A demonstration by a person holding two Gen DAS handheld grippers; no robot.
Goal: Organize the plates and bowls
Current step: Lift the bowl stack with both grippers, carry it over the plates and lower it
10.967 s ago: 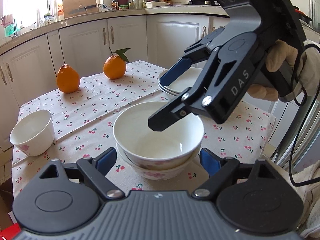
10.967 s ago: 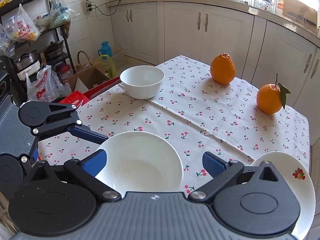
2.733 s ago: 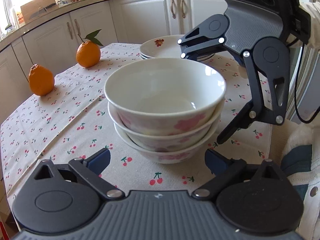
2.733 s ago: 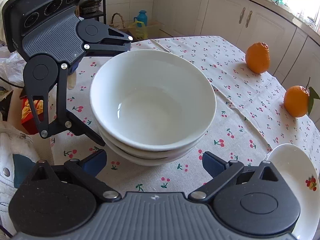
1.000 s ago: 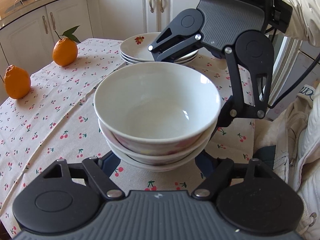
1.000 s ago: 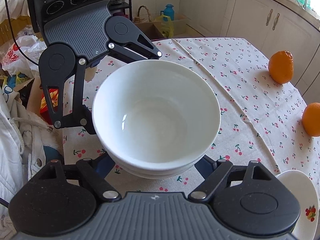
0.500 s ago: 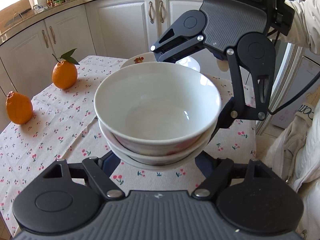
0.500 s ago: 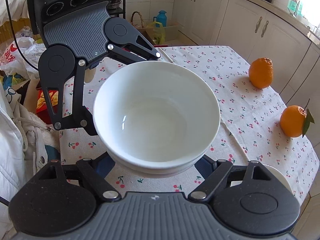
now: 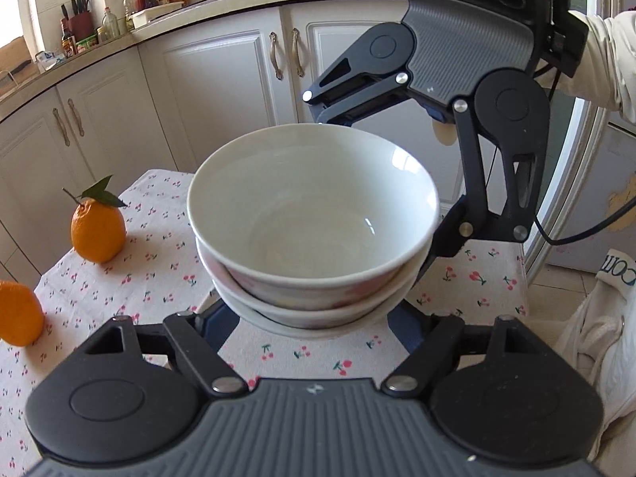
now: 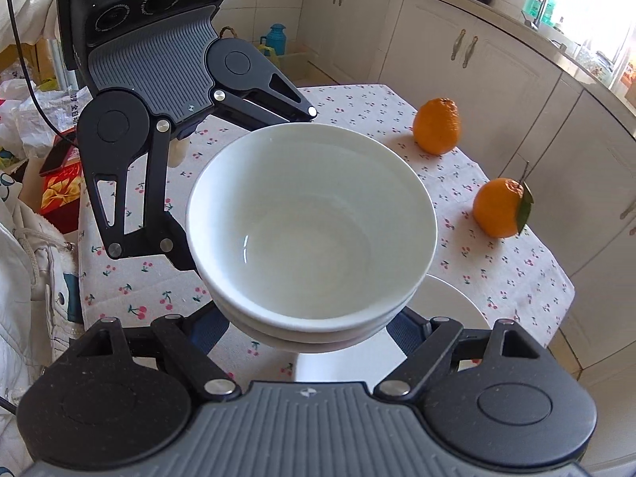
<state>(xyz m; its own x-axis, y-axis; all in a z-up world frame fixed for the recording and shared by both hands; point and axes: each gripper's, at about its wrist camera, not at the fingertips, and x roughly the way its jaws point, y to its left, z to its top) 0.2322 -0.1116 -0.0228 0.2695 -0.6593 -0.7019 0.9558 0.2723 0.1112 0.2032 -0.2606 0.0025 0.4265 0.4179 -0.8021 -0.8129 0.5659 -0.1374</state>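
While both grippers clamp a nested stack of bowls from opposite sides, the load hangs clear above the cherry-print tablecloth, directly over a white plate. The left gripper and right gripper each pinch the lowest bowl between their fingers, so any uneven motion between the two hands could likely tilt the stack. A slip would probably drop the bowls onto the plate beneath.

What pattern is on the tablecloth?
White tablecloth with small red cherries, clearest in the right wrist view.
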